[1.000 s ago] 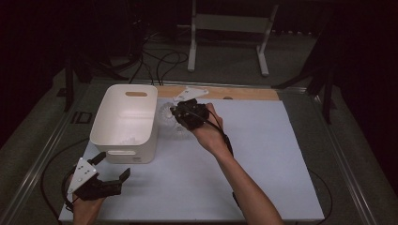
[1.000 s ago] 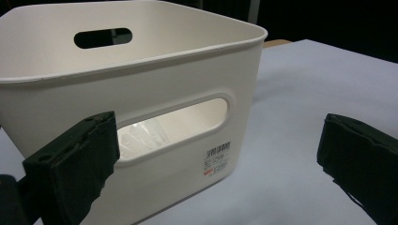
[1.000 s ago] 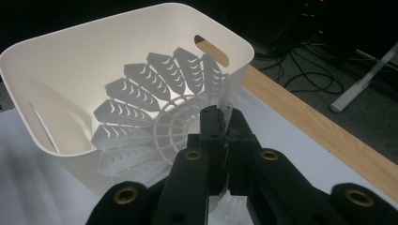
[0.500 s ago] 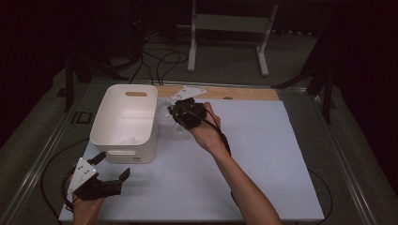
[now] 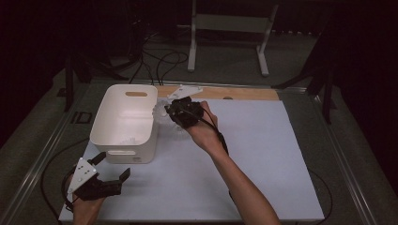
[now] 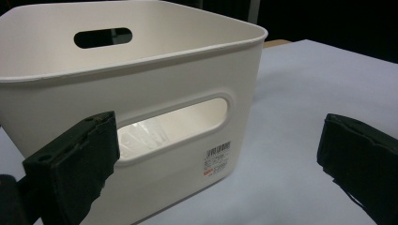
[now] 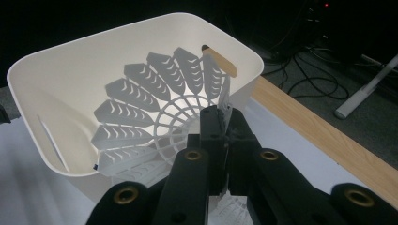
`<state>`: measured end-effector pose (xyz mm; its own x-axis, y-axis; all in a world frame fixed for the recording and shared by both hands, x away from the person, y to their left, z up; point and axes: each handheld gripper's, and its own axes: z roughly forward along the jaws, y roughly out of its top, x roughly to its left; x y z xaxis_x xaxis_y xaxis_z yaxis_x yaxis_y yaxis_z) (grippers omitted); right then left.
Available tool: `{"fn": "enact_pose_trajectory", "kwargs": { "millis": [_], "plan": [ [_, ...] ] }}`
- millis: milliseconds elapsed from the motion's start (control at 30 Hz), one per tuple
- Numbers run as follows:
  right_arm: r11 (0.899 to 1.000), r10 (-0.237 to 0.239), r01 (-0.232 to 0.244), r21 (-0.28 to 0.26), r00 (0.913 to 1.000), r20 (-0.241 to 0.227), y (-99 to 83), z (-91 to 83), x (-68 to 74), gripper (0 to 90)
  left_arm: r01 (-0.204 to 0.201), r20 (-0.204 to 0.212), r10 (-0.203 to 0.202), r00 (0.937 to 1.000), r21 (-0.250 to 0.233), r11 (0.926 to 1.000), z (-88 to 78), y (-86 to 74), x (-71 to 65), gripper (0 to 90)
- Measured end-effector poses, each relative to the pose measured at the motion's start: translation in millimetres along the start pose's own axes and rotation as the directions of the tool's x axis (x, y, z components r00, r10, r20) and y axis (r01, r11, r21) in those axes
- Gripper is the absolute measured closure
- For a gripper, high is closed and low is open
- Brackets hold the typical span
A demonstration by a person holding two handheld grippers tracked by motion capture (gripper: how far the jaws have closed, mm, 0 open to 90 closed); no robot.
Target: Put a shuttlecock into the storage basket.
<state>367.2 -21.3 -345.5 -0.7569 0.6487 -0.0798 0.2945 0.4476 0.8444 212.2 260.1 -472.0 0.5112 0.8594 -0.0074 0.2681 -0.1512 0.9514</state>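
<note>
A: What does the right gripper (image 7: pixel 220 123) hold, and where?

B: Its jaws are pinched on the rim of a white plastic shuttlecock (image 7: pixel 155 115). In the high view the shuttlecock (image 5: pixel 165 112) hangs just beside the bin's (image 5: pixel 123 136) right wall, near its far corner, above the white mat (image 5: pixel 263 154).

A: Which way does the bin lie from the shuttlecock?

B: To the person's left. In the right gripper view the feathered skirt fans out over the bin's (image 7: pixel 42 70) open top, with the long axis pointing away from the jaws toward the bin's interior. By judgement, a short move left would carry it over the rim.

A: And the left gripper (image 5: pixel 101 176)?

B: Spread wide and holding nothing, at the mat's near left corner. Its jaws face the bin's (image 6: pixel 141 93) near wall and handle slot (image 6: pixel 173 124), well apart from the shuttlecock. The right hand is plainly nearer.
</note>
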Motion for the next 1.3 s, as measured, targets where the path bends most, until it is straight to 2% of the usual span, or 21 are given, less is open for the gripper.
{"fn": "enact_pose_trajectory", "kwargs": {
  "millis": [367, 500, 733, 1300],
  "plan": [
    [1.0, 0.0, 0.0, -0.002, 1.0, -0.006, 2.6, 4.1, 1.9, 88.2, 0.001, 0.0, -0.001, 1.0, 0.0, 1.0, 0.1, -0.2, 0.2, 0.0],
    [1.0, 0.019, -0.019, -0.011, 0.9996, -0.021, 2.8, 5.4, 1.6, 88.2, 0.0, -0.001, 0.0, 1.0, 0.001, 1.0, -0.1, -0.3, 0.5, 0.0],
    [1.0, 0.025, -0.025, -0.006, 0.9992, -0.031, 2.5, 7.4, 1.0, 88.2, -0.001, -0.001, 0.001, 1.0, 0.001, 1.0, -0.1, -0.2, 0.4, 0.0],
    [1.0, 0.023, -0.023, -0.009, 0.9987, -0.046, 6.7, 13.5, 7.1, 88.1, 0.003, -0.002, -0.003, 1.0, 0.0, 1.0, -0.3, -0.4, 0.6, 0.0]
  ]
}}
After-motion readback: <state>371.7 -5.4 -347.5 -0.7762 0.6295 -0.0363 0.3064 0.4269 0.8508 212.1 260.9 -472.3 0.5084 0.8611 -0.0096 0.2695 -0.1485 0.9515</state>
